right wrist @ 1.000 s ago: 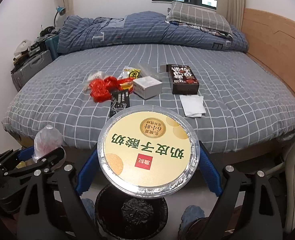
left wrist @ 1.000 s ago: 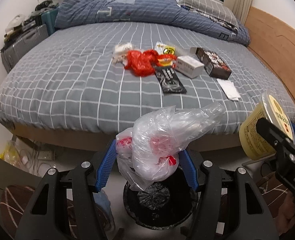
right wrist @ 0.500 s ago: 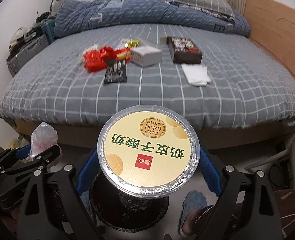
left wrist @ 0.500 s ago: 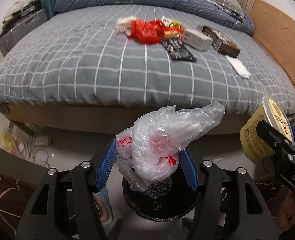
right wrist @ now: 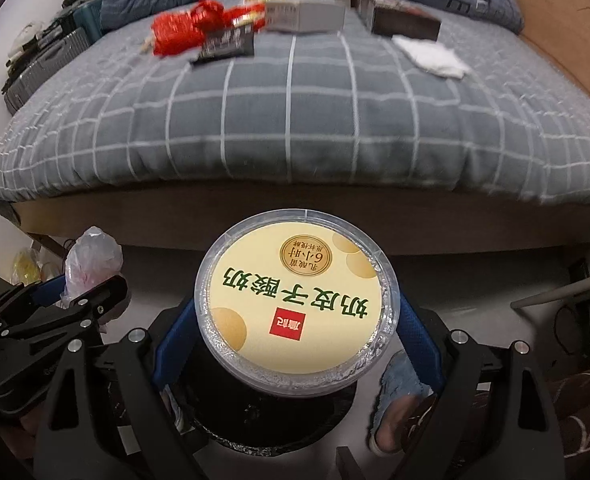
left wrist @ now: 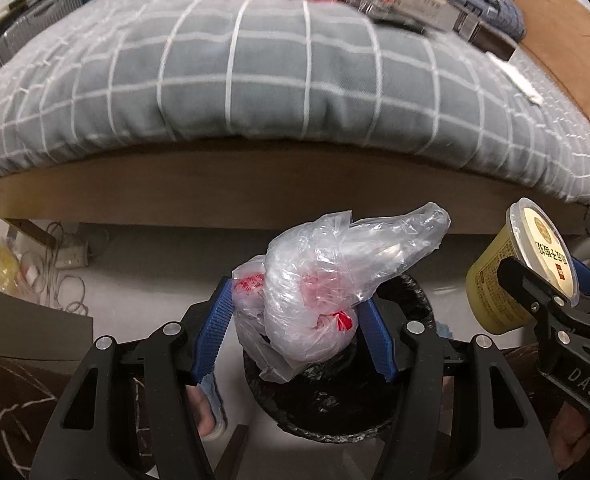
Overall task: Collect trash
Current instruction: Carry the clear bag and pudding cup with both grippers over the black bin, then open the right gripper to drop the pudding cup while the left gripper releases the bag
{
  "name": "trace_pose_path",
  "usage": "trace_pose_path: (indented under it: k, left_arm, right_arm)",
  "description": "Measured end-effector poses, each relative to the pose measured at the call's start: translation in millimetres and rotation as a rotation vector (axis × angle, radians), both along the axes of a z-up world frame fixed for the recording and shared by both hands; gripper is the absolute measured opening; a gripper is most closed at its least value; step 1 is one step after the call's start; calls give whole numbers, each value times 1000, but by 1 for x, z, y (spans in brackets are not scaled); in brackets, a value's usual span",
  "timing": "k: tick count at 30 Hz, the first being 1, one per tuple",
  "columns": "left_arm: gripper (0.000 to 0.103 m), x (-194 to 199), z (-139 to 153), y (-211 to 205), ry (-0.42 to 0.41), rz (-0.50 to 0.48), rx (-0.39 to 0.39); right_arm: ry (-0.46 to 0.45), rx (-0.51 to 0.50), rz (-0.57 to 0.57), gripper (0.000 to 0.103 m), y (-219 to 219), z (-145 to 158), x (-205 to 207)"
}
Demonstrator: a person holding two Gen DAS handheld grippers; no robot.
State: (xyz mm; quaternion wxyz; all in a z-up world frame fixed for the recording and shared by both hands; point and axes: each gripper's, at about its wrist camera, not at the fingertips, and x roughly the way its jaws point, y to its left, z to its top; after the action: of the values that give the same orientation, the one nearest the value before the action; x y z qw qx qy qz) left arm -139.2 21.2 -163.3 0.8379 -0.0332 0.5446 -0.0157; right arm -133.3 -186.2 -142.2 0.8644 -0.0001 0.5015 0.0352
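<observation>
Jaws clamp: left gripper (left wrist: 295,328) grips plastic bag (left wrist: 327,288), right gripper (right wrist: 295,344) grips yogurt tub (right wrist: 295,300).

Black gripper (left wrist: 295,328), ribbed blue pads (left wrist: 211,332)

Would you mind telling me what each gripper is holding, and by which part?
Left gripper: crumpled clear plastic bag, clamped at its bunched lower end. Right gripper: yogurt tub, gripped by its sides.
</observation>
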Motion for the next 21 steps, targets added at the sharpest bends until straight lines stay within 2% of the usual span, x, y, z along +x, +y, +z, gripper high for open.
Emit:
trace_pose_path:
  k: [11, 21]
  left_arm:
    - [60, 8, -40, 12, 90, 17, 5]
    - [60, 9, -64, 32, 134, 50, 18]
  right_arm:
    - [130, -3, 41, 85, 13, -59, 11]
    - [208, 8, 91, 85, 30, -90, 17]
